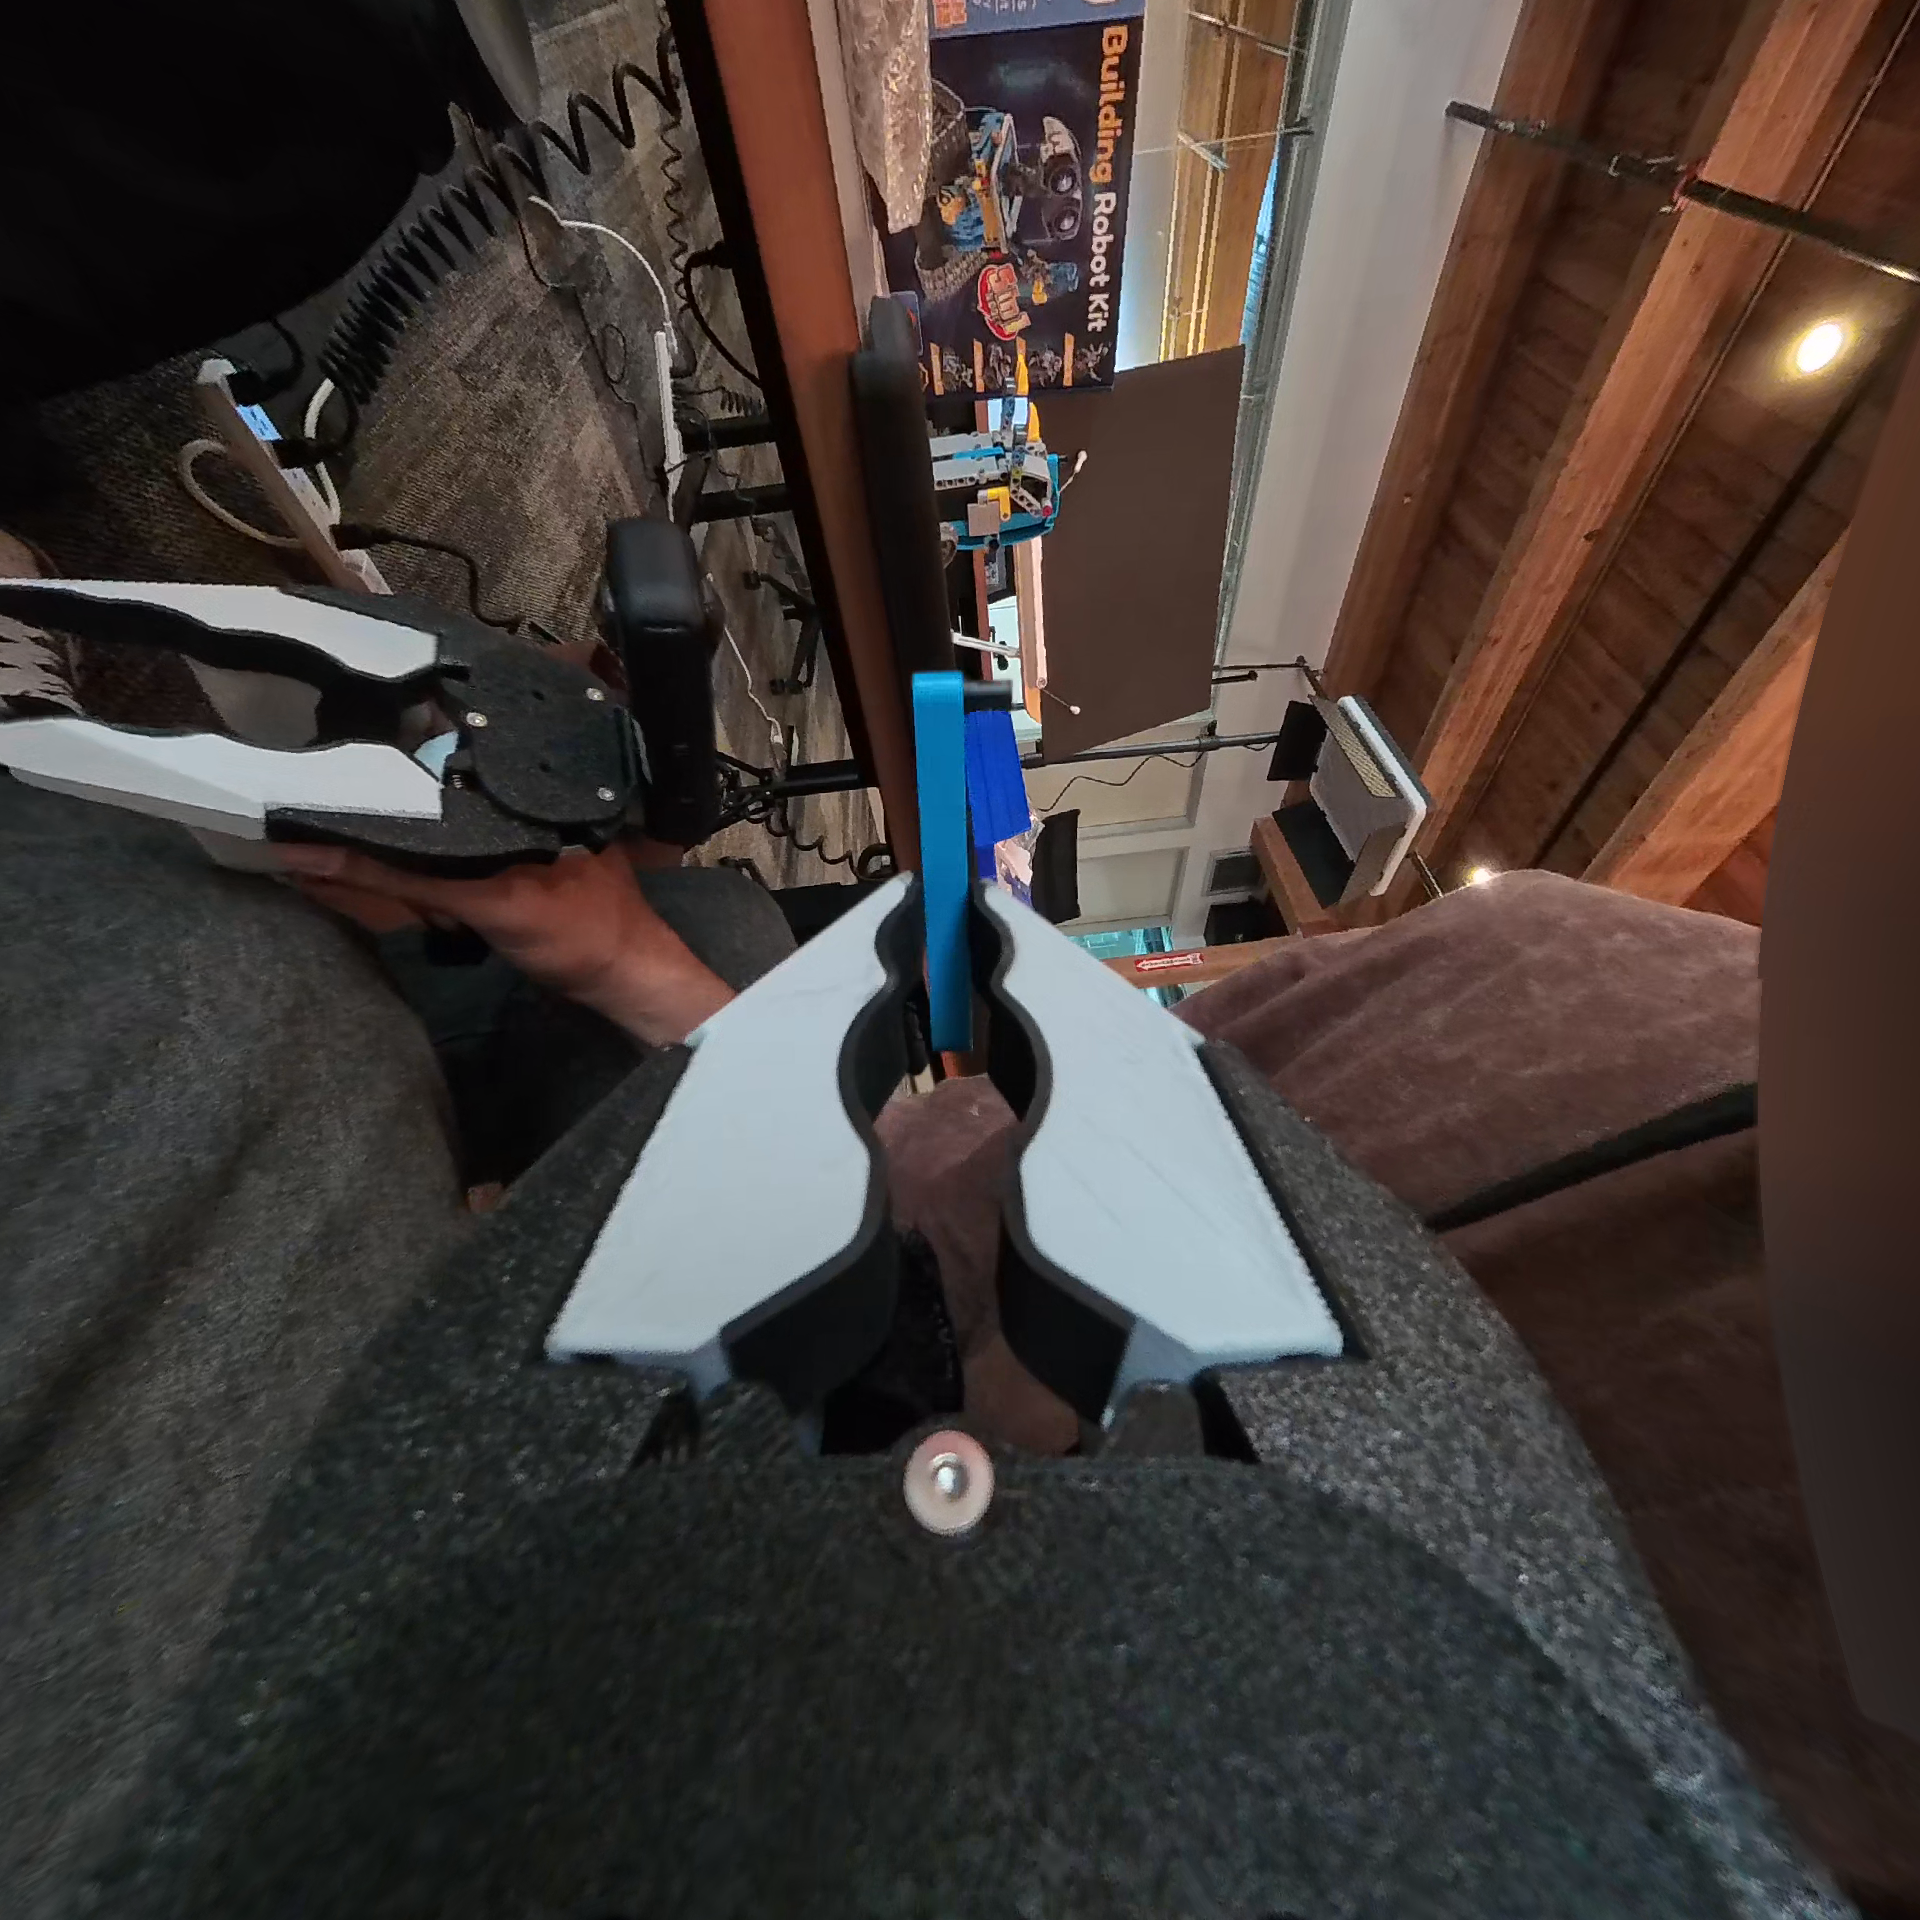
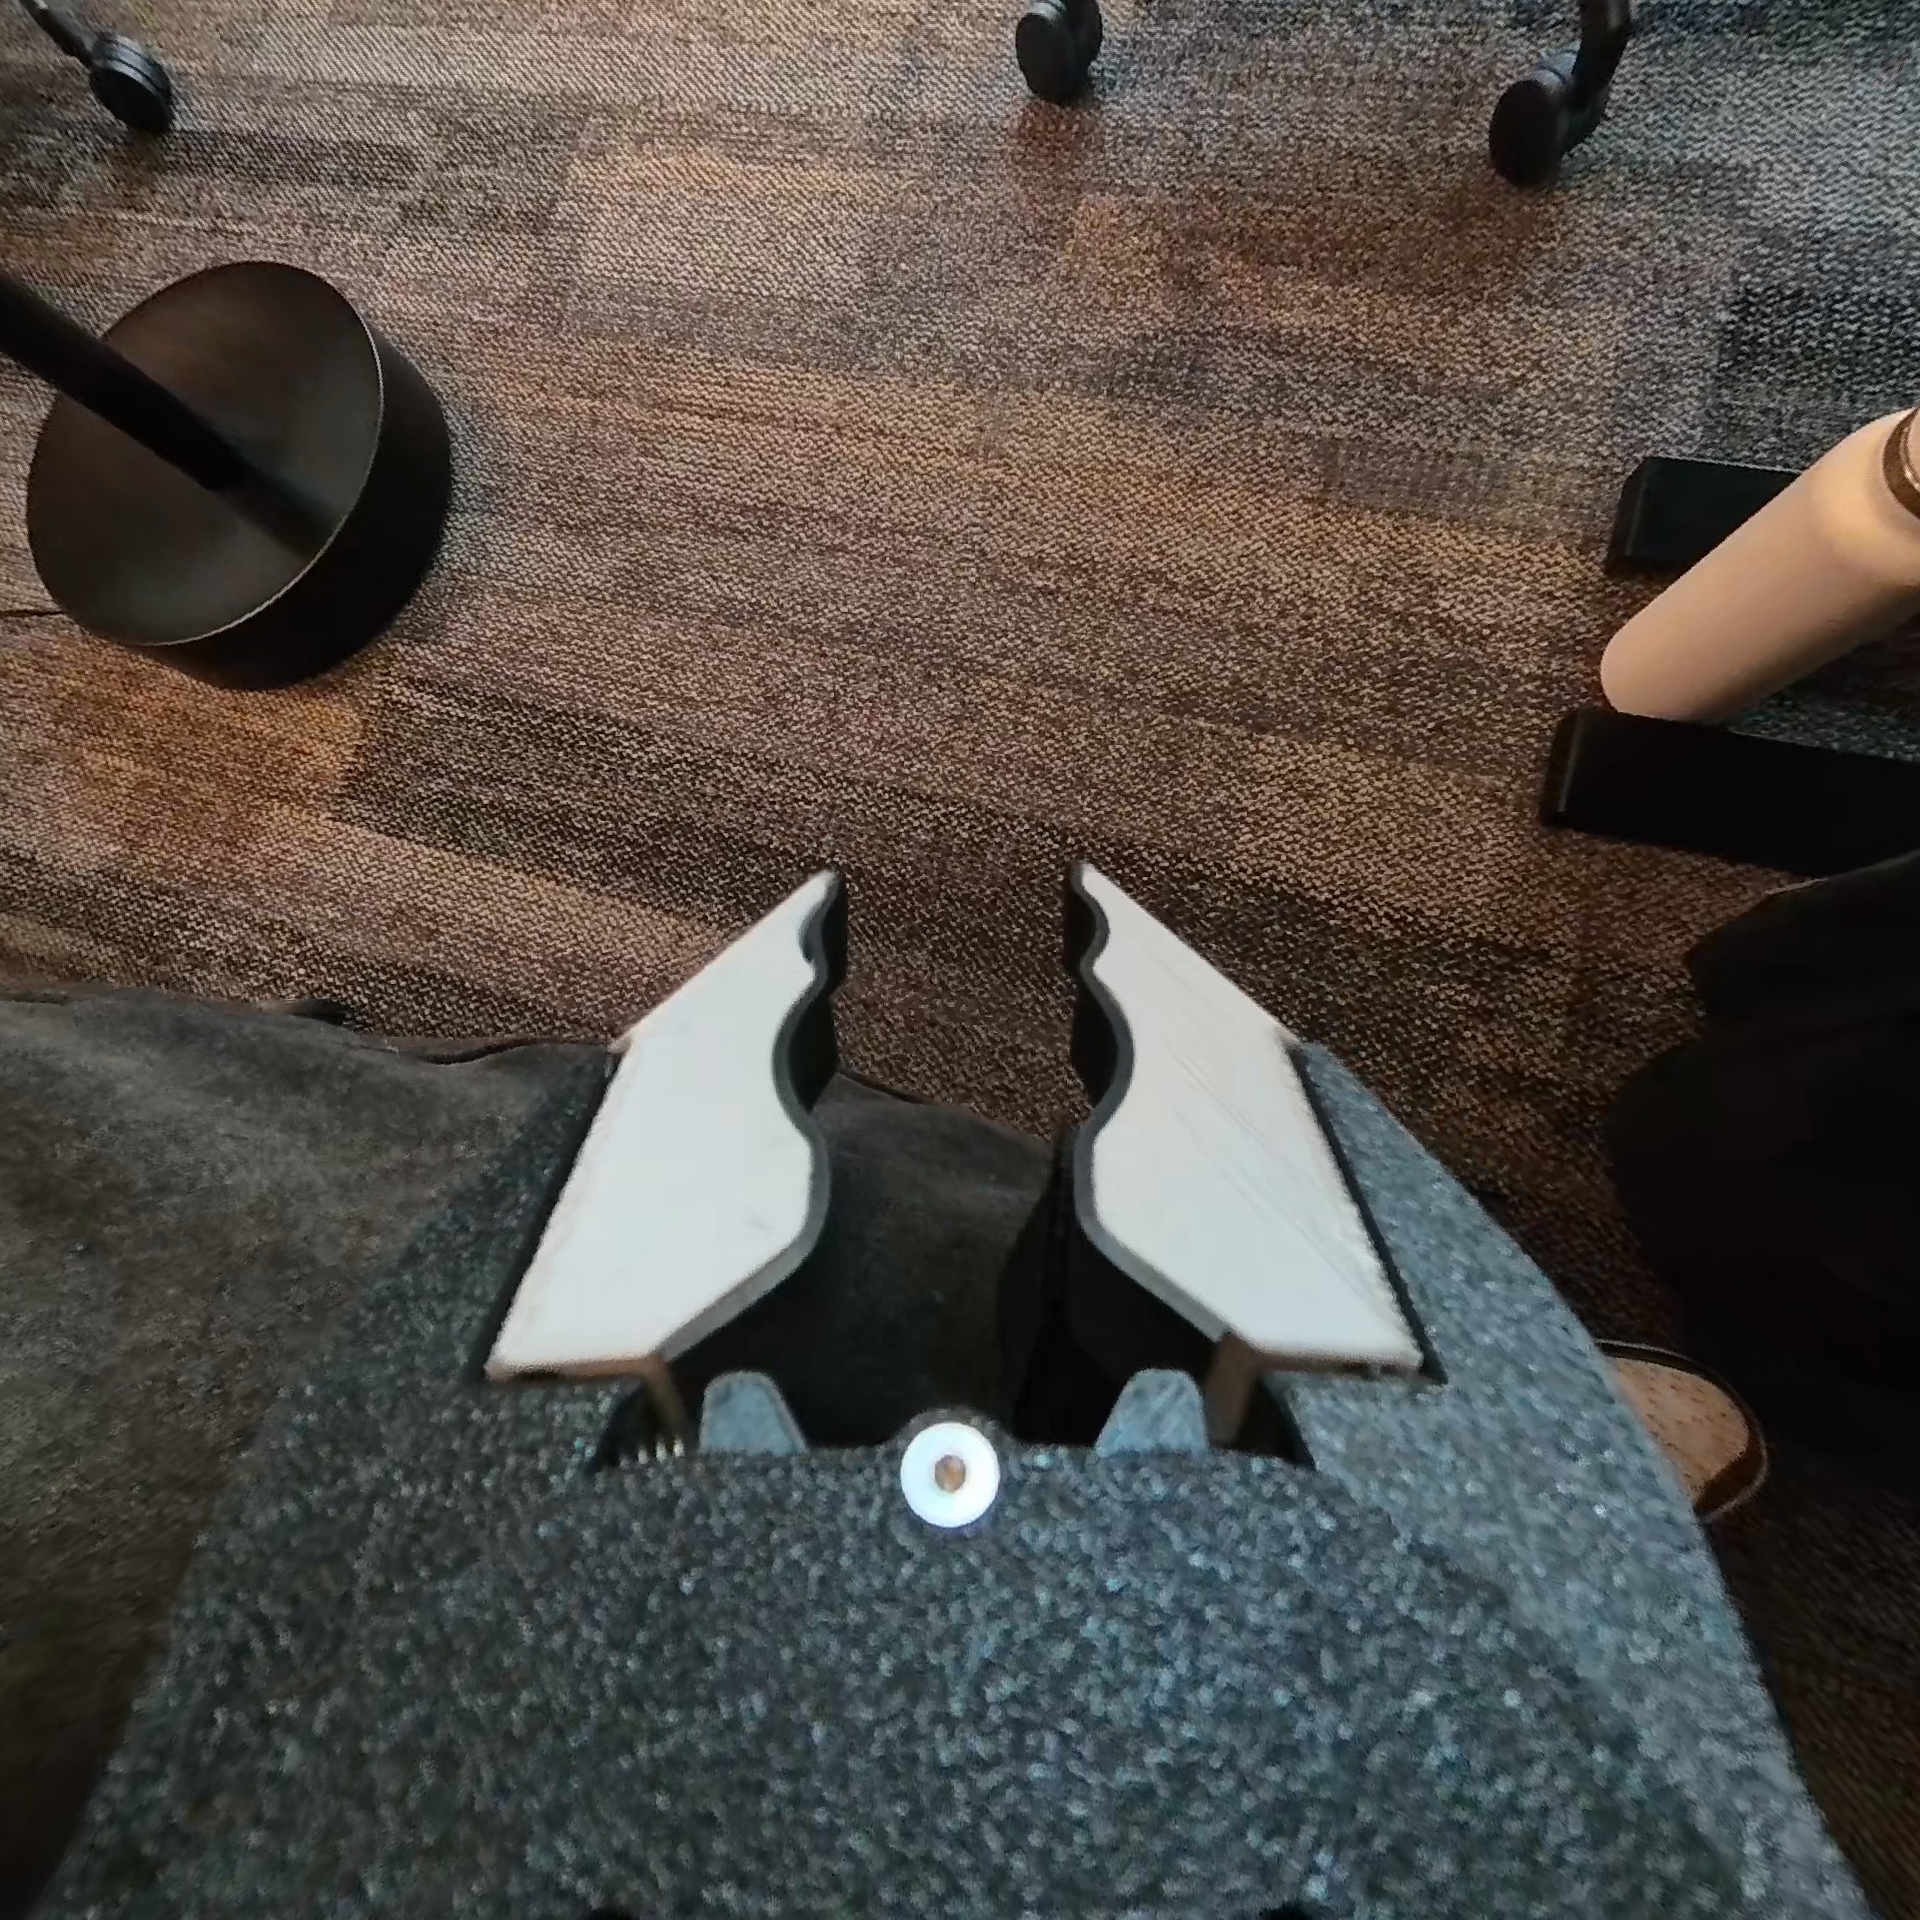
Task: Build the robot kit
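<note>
Blue flat plate (image 1: 945, 862), thin and seen edge-on, stands upright between the tips of the left gripper (image 1: 945, 914), whose jaws pinch it. Right gripper (image 2: 956, 914) has jaws spread apart, with only carpet (image 2: 935, 520) beyond them.

A flat blue plastic piece (image 1: 943, 862) stands edge-on, clamped between fingertips.

The left wrist view is rolled on its side, facing across the room toward a far table (image 1: 821, 436), with the right tongs (image 1: 31, 686) at left. The right wrist view looks steeply down on near carpet (image 2: 935, 520).
</note>
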The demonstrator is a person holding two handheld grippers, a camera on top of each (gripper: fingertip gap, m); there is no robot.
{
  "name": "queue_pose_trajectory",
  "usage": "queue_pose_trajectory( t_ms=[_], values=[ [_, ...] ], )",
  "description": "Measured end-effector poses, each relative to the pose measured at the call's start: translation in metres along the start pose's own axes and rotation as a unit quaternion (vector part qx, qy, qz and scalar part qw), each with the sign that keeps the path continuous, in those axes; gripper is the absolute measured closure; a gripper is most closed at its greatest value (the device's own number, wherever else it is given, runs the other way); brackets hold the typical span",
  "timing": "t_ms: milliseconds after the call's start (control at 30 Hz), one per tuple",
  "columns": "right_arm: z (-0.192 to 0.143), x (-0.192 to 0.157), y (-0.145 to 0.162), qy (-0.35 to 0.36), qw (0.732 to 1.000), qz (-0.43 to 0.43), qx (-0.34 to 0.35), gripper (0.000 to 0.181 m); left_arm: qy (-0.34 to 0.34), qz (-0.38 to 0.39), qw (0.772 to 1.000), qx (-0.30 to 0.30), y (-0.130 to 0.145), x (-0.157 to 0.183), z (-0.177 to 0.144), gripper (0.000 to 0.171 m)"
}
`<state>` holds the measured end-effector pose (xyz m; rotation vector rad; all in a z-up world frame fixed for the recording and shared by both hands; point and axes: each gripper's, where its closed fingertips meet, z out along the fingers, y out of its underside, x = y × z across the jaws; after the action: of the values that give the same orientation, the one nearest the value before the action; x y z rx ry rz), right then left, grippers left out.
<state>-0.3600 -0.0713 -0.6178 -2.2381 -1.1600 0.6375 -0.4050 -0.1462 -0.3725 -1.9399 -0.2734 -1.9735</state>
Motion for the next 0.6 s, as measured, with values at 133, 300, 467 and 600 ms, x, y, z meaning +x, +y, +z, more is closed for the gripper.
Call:
queue_pose_trajectory(
  t_ms=[133,300,467,600],
  values=[
    [-0.002,0.001,0.001,0.004,1.000,-0.005,-0.002,0.138,-0.006,-0.010,1.000,0.009,-0.003,-0.005,-0.001,0.165],
    [-0.006,0.003,0.001,-0.005,1.000,0.024,0.005,0.134,-0.003,-0.009,1.000,0.007,-0.003,-0.004,0.000,0.165],
    [-0.015,0.001,-0.005,-0.002,1.000,0.003,-0.012,0.126,0.003,-0.015,1.000,0.001,0.000,-0.003,0.000,0.165],
    [-0.028,0.000,-0.014,-0.009,0.999,0.045,0.013,0.126,0.001,-0.024,0.999,-0.020,0.016,-0.008,-0.010,0.165]
  ],
)
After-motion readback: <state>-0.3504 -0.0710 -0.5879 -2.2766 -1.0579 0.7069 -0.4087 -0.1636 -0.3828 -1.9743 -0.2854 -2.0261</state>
